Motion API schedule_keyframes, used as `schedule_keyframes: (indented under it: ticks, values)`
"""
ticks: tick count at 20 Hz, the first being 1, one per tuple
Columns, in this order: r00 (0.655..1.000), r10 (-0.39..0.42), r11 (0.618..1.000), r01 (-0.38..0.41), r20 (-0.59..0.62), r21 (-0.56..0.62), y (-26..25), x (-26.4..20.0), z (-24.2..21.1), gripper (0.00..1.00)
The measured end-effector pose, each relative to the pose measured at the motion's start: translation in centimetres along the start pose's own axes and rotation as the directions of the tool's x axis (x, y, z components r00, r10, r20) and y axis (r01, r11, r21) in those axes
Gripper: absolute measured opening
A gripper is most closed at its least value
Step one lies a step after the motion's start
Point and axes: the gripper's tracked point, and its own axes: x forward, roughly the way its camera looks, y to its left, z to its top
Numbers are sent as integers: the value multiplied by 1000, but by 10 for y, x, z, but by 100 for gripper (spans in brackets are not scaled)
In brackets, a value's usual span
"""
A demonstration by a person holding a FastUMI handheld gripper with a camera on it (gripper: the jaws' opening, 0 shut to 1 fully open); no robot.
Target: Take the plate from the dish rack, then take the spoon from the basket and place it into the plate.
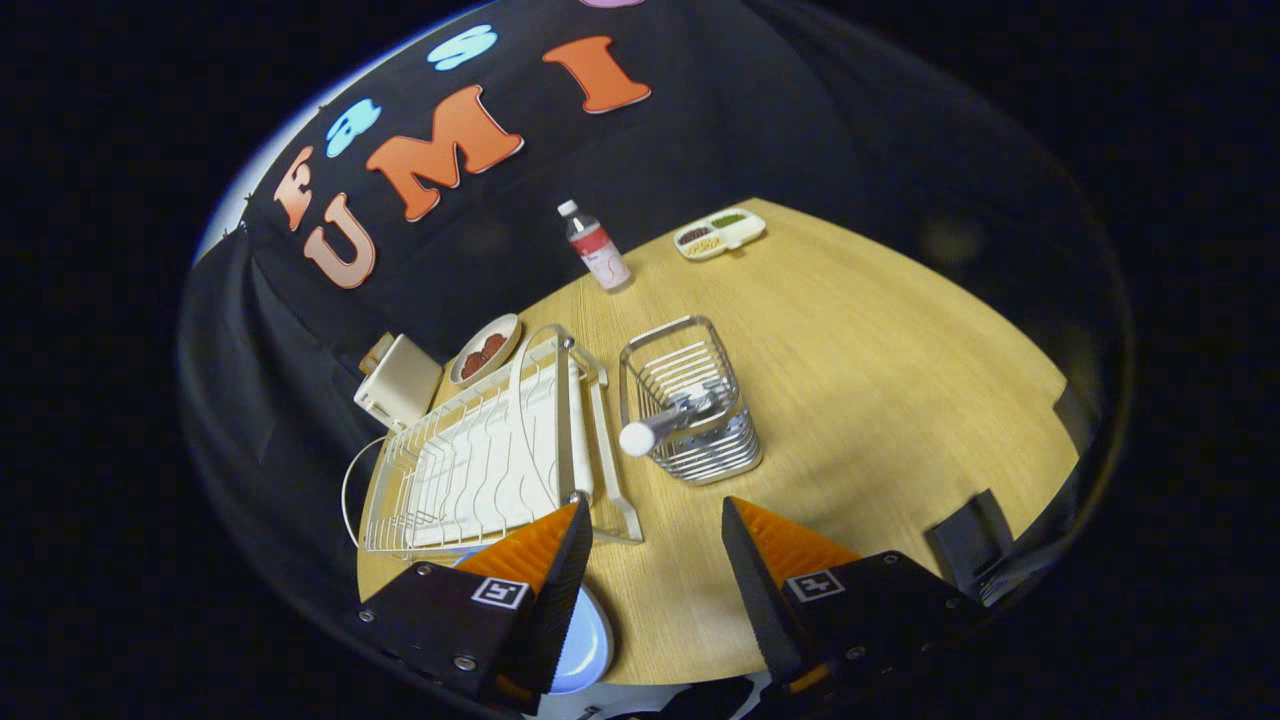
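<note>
Spoon point(662, 425) is looking light, rigid, slippery; I am planning to pinch its handle protruding from basket point(692, 412), gripper point(655, 525) fingers standing apart, empty.

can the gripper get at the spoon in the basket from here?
Probably yes. The gripper is open and empty, and the spoon leans out of the wire basket just ahead of the fingers, handle end up, with bare table between. The dish rack stands beside, not across.
</note>
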Motion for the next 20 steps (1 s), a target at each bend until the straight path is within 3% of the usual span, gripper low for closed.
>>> schedule_keyframes:
  ticks: [4,8,13,17,20]
  values:
    - [997,-18,991,27,72,-135,-11,-2,21,77]
    - [993,-19,972,45,117,-231,-14,7,34,63]
    - [986,-17,973,55,168,-224,-23,15,53,41]
    - [988,-6,956,51,153,-290,-24,22,48,32]
    - [989,-6,943,56,151,-329,-24,27,42,32]
